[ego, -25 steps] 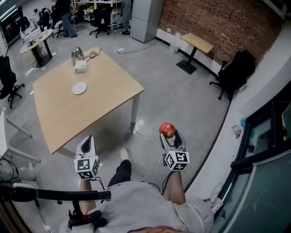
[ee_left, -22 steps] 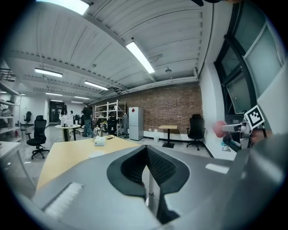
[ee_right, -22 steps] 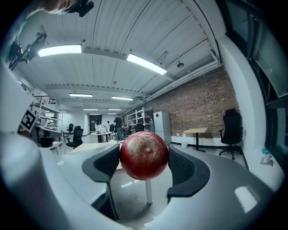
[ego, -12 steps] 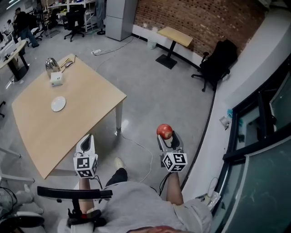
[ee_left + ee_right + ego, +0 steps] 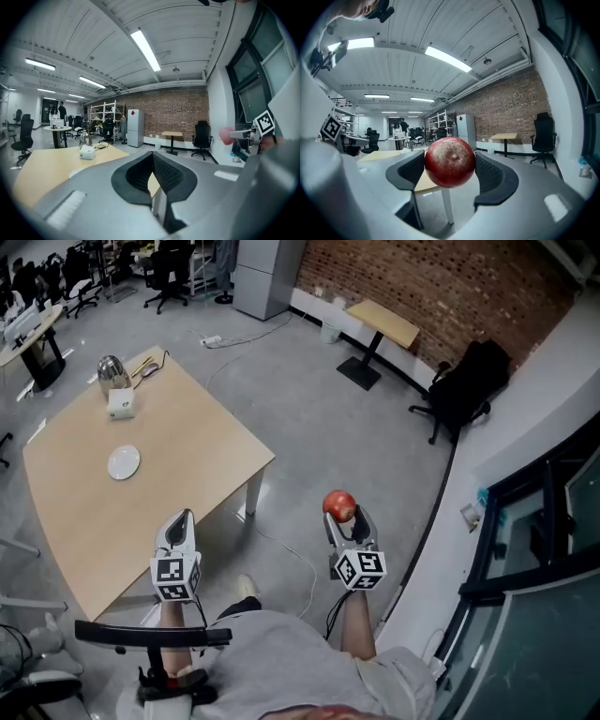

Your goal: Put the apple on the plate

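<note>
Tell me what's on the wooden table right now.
An empty white plate, a small white box, a shiny metal jug beside it and a cable. Only the table's near edge is covered, by the left gripper.

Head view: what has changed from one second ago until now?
The table with the plate now lies further left and lower in the view; it seems the camera moved, not them. Nothing was grasped or released. The right gripper still holds the apple; the left gripper stays shut and empty.
</note>
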